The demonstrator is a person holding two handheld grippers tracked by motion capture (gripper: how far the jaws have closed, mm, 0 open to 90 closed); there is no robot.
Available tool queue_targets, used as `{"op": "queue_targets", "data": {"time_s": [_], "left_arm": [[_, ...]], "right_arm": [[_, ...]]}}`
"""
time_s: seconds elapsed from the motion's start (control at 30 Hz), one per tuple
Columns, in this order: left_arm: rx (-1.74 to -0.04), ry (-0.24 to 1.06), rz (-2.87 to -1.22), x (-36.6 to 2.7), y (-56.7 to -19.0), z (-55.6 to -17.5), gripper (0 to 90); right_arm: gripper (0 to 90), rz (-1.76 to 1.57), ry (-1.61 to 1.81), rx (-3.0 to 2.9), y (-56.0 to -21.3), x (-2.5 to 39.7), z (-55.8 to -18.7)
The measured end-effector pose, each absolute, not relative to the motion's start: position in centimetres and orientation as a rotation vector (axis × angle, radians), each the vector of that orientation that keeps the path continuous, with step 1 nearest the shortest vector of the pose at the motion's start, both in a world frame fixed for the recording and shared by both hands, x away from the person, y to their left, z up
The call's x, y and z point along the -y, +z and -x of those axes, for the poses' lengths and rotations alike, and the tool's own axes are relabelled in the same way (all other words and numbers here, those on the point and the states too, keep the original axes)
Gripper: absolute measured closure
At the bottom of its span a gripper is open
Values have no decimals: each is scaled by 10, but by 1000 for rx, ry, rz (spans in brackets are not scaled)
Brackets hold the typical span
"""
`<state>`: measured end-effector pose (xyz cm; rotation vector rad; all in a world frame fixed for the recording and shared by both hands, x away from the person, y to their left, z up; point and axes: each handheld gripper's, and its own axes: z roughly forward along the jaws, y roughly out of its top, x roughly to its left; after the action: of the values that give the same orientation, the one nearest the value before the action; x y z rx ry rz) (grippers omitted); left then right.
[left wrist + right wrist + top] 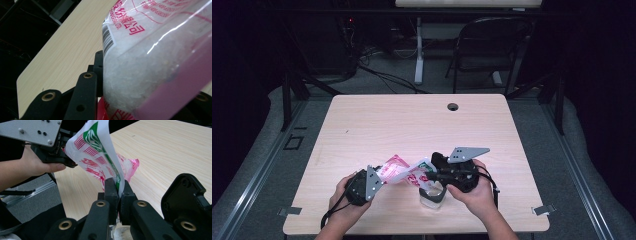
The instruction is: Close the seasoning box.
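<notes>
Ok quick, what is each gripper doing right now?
Left gripper: closed on one end of the plastic bag.
Right gripper: closed on the bag's other end, above the clear cup.

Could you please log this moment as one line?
left gripper: shut on bag | right gripper: shut on bag | bag above container | table

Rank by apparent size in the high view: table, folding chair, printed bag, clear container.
1. table
2. folding chair, though it stands farther back
3. printed bag
4. clear container, partly hidden by the right tongs
</notes>
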<state>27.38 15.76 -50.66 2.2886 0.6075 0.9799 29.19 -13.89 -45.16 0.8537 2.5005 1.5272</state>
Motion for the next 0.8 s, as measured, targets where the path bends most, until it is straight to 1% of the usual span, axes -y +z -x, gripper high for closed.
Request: {"op": "queue_targets", "data": {"time_s": [0.3,0.8], "left_arm": [[-587,1019,-2303,-153,-502,-275,756],[-555,1083,-2308,-143,-495,-276,757]], "right_arm": [[900,-868,1515,-2499,-451,142,-292],[900,-890,1505,-2470,-453,150,-291]]}}
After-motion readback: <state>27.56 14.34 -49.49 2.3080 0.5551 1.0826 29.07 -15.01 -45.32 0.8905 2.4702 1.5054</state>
